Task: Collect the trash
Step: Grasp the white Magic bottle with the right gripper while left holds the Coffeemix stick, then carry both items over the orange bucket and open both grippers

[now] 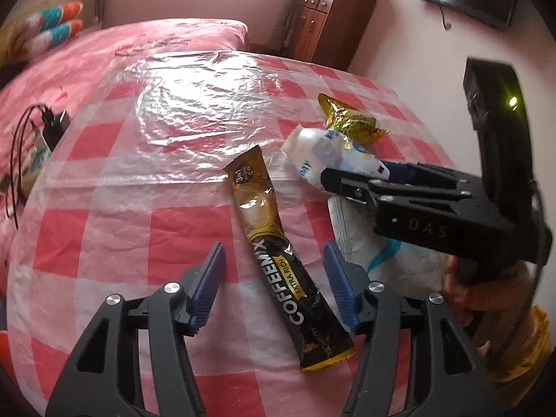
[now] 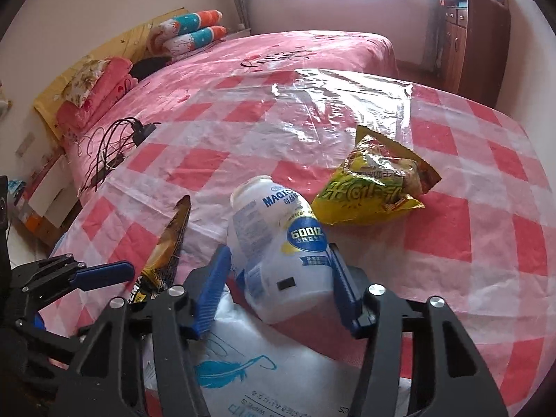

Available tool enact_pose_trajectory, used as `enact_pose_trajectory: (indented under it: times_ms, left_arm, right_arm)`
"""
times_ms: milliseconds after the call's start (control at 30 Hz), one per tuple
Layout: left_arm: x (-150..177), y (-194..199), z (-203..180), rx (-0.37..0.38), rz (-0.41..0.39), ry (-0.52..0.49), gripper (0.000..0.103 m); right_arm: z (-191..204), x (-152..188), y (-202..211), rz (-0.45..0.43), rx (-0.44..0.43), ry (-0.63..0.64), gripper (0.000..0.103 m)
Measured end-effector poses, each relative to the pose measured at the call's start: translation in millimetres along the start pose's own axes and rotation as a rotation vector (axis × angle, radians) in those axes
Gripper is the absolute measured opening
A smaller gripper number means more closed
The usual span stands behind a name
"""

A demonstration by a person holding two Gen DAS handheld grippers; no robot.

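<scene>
A gold and black Coffeemix sachet (image 1: 283, 255) lies on the red-checked tablecloth (image 1: 114, 229) between the open fingers of my left gripper (image 1: 274, 260). A white plastic bottle (image 2: 278, 246) lies on its side between the fingers of my right gripper (image 2: 279, 267); the jaws stand open around it, close to its sides. The bottle (image 1: 319, 160) and the right gripper (image 1: 351, 180) also show in the left wrist view. A crumpled yellow snack bag (image 2: 375, 187) lies beyond the bottle. The sachet (image 2: 170, 243) and a finger of the left gripper (image 2: 104, 272) show at the right wrist view's left.
A white wipes pack with a blue feather print (image 2: 264, 375) lies under the right gripper at the table's near edge. A clear plastic sheet (image 2: 312, 118) covers the far table. Behind stand a pink bed (image 2: 278, 55), black cables (image 2: 114, 146) and a wooden cabinet (image 2: 476, 41).
</scene>
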State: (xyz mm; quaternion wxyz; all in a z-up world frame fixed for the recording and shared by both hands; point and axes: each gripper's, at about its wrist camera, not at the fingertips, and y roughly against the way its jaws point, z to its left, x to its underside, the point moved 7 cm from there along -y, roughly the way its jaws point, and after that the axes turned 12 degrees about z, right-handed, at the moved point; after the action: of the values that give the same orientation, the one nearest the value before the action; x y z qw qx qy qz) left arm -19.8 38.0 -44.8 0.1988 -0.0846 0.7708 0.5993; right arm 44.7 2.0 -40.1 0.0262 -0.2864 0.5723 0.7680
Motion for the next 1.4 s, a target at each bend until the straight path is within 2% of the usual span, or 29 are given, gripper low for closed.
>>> enact_pose_trajectory:
  times_ms: [167,300,433,567,700,900,967,1200,1400]
  left_arm:
    - [-3.4,-5.9,-8.5,-0.129,0.003,-0.072,0.055]
    - [-19.4,-10.5,-3.9,-0.109,0.014,-0.03,0.055]
    - [-36.4,-19.8,-0.6,-0.139,0.023,-0.017,0.054]
    - [-49.0,-26.0,-3.3,-0.199,0.03,-0.017,0.03]
    - [-52.0,-27.0,-3.6,-0.214,0.03,-0.006,0.027]
    - [-42.4,-20.1,-2.9,-0.177,0.022,0.012,0.023]
    - [-39.7,-17.3,-0.3,-0.15,0.02,0.029,0.018]
    - [-21.3,3.8,21.0,-0.033,-0.012,0.116,0.018]
    - [-3.4,23.1,35.5,0.018,-0.035,0.16,0.018]
  right_arm:
    - [-8.3,-0.1,10.1,-0.046,-0.07,-0.045,0.044]
    - [-12.4,3.0,20.9,-0.084,-0.115,-0.071,0.043]
    - [-17.3,6.3,27.9,-0.101,-0.132,-0.087,0.043]
    - [-19.7,8.0,31.3,-0.109,-0.167,-0.102,0.043]
    - [-20.6,9.6,36.0,-0.121,-0.194,-0.111,0.043]
    - [-20.9,12.0,45.8,-0.143,-0.254,-0.131,0.043]
    - [-20.2,13.4,48.4,-0.147,-0.273,-0.138,0.043]
    - [-13.2,20.7,53.6,-0.143,-0.339,-0.167,0.043]
    - [2.4,29.8,54.3,-0.124,-0.377,-0.175,0.043]
